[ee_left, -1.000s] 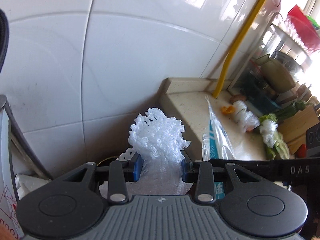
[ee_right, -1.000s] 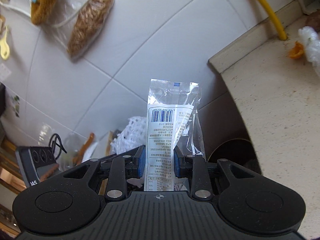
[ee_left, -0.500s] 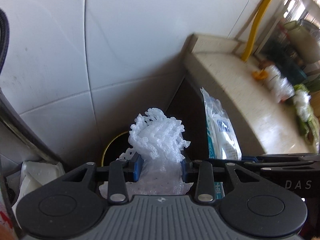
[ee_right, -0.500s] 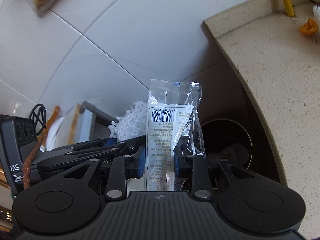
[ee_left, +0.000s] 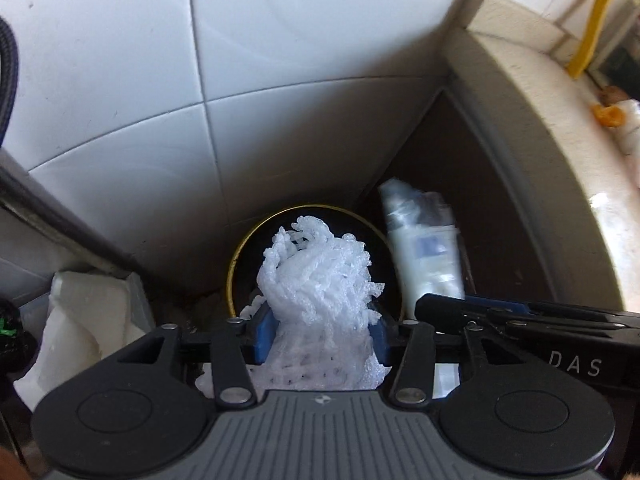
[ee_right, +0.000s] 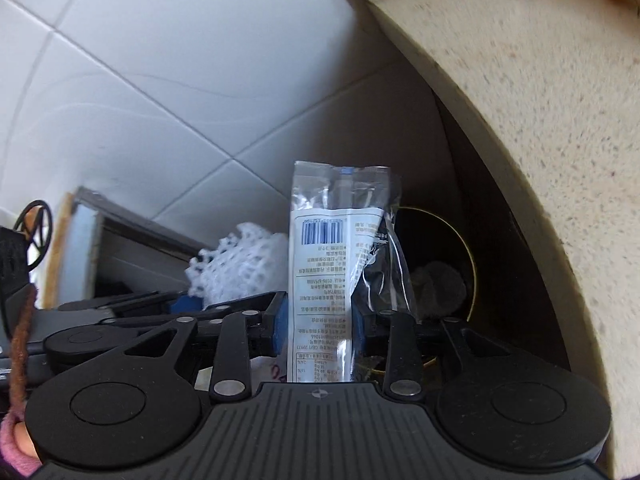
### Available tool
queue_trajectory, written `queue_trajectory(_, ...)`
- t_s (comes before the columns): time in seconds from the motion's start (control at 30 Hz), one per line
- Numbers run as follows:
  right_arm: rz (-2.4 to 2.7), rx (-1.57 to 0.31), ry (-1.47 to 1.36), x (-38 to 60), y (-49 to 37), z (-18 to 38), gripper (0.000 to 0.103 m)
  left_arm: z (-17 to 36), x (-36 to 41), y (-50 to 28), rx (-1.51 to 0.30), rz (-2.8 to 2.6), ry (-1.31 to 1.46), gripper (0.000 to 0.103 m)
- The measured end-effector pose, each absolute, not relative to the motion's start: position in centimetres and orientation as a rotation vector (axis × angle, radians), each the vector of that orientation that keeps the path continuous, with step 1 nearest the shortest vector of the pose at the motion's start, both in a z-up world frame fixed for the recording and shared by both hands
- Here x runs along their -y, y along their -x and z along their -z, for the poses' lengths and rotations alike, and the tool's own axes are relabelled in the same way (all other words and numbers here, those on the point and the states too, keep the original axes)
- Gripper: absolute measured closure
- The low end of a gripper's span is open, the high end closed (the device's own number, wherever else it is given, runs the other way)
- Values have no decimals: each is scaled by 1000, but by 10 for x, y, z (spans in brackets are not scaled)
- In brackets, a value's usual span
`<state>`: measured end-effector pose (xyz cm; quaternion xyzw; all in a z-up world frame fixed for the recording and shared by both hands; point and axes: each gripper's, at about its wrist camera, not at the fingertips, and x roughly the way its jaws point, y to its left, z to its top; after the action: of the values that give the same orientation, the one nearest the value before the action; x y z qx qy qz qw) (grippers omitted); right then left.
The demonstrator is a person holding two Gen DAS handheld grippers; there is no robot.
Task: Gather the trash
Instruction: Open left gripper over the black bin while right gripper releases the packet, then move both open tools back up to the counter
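Note:
A white foam fruit net point(ee_left: 320, 280) fills the gap between the blue pads of my left gripper point(ee_left: 322, 328), whose jaws are opening while the net still touches both. Beneath it is a round dark bin with a yellow rim point(ee_left: 232, 280). My right gripper point(ee_right: 320, 328) holds a clear printed plastic wrapper point(ee_right: 324, 260) upright between its pads, and its jaws are opening too. The bin point(ee_right: 474, 276) lies just right of and below the wrapper. In the left wrist view the wrapper point(ee_left: 424, 248) is blurred, beside the bin. The net point(ee_right: 236, 264) shows left of the wrapper.
A speckled stone countertop point(ee_right: 520, 100) overhangs the bin on the right, with orange peel point(ee_left: 608, 114) on it. White wall tiles point(ee_left: 280, 40) stand behind. A metal frame point(ee_right: 132, 224) and white crumpled material point(ee_left: 88, 320) lie to the left. Grey rubbish point(ee_right: 438, 288) sits inside the bin.
Both grippers have tipped downward and sunk toward the bin, which now fills the middle of both views. Both pairs of pads stand a little wider apart around the net and the wrapper.

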<state>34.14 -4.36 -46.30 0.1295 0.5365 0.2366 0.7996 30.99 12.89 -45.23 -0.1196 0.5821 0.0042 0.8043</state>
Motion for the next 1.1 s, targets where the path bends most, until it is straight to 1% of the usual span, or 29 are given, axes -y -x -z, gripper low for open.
queue_trajectory(0.23, -478, -1165, -295, 47, -352, 482, 52, 461, -132, -319, -1261, -31, 337, 49)
queue_trajectory(0.33, -468, -1151, -321, 54, -351, 480, 52, 459, -127, -321, -1254, -31, 309, 43)
queue_trajectory(0.4, -464, -1130, -318, 56, -350, 475, 50, 456, -124, -321, -1246, -32, 282, 35)
queue_trajectory(0.43, -463, -1117, -311, 57, -349, 471, 50, 455, -123, -322, -1248, -28, 276, 34)
queue_trajectory(0.53, -449, -1079, -303, 61, -343, 459, 49, 453, -123, -323, -1246, -13, 280, 34)
queue_trajectory(0.6, -451, -1055, -309, 63, -338, 451, 45, 450, -122, -324, -1244, -4, 272, 34)
queue_trajectory(0.73, -449, -1013, -306, 67, -332, 436, 43, 441, -120, -322, -1232, 20, 262, 34)
queue_trajectory(0.8, -437, -995, -298, 70, -328, 429, 40, 434, -117, -319, -1214, 31, 255, 34)
queue_trajectory(1.07, -392, -908, -301, 96, -301, 392, 39, 379, -80, -302, -1061, 84, 156, 34)
queue_trajectory(1.1, -384, -893, -297, 102, -297, 385, 38, 371, -73, -300, -1038, 94, 142, 33)
